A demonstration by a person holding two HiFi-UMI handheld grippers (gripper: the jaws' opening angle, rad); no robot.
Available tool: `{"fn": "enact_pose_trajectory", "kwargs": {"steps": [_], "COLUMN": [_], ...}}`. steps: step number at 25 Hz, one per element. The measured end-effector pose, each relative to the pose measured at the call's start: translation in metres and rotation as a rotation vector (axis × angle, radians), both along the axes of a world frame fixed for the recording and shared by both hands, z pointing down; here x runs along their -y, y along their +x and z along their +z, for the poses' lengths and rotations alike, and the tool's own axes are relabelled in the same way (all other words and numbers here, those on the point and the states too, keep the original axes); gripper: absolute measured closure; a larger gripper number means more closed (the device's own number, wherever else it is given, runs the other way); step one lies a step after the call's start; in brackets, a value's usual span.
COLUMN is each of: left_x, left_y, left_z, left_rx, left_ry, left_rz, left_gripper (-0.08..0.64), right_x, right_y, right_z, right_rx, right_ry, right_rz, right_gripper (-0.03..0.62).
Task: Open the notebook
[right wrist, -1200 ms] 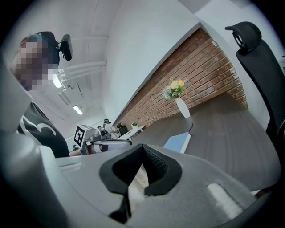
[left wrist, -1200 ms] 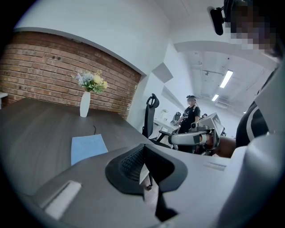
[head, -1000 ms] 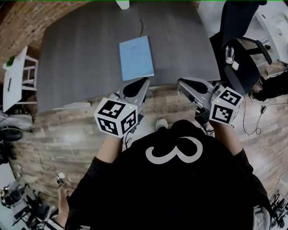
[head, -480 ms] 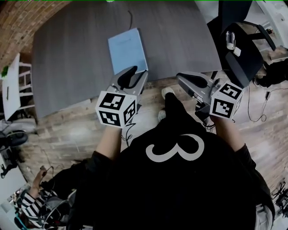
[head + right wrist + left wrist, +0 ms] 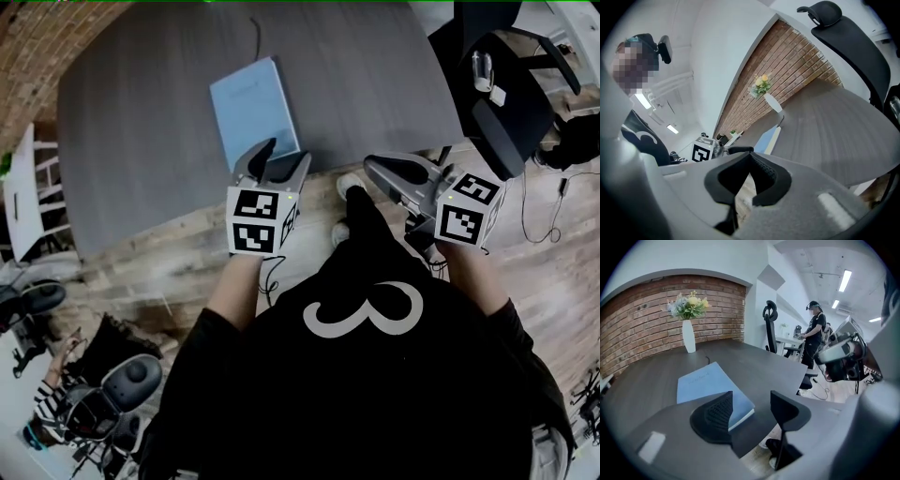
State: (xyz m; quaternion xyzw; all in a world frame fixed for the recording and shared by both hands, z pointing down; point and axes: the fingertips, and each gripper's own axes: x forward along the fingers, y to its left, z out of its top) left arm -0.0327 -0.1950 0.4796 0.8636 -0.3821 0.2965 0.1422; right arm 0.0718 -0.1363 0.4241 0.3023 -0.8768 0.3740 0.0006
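One blue notebook [image 5: 253,112] lies closed near the gray table's [image 5: 141,122] near edge; its cover word is too faint to read. Of two grippers, the left gripper [image 5: 284,155], jaws just spread, pinches nothing. The right gripper [image 5: 372,163] is pressed together. One vase [image 5: 688,336] stands far off.
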Motion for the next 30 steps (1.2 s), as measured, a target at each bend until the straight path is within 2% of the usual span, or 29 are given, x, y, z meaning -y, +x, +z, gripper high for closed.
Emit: {"fn": "enact_pose_trajectory", "kwargs": {"steps": [6, 12, 15, 23, 30], "left_x": [0.013, 0.018, 0.021, 0.02, 0.019], "left_y": [-0.004, -0.006, -0.006, -0.005, -0.004], "left_z": [0.023, 0.03, 0.031, 0.027, 0.019], "left_rx": [0.104, 0.147, 0.174, 0.21, 0.189], "left_ry": [0.013, 0.025, 0.039, 0.08, 0.081], "left_rz": [-0.022, -0.035, -0.037, -0.022, -0.029], "left_gripper": [0.261, 0.275, 0.308, 0.37, 0.406], "right_x": [0.005, 0.001, -0.001, -0.003, -0.003], "right_y": [0.011, 0.012, 0.014, 0.012, 0.009], "right_z": [0.01, 0.015, 0.019, 0.02, 0.014], "right_rx": [-0.005, -0.004, 0.001, 0.012, 0.0], "right_ry": [-0.025, -0.041, -0.047, -0.045, -0.032], "right_rz": [0.024, 0.028, 0.031, 0.034, 0.026], "right_gripper": [0.591, 0.591, 0.591, 0.591, 0.591]}}
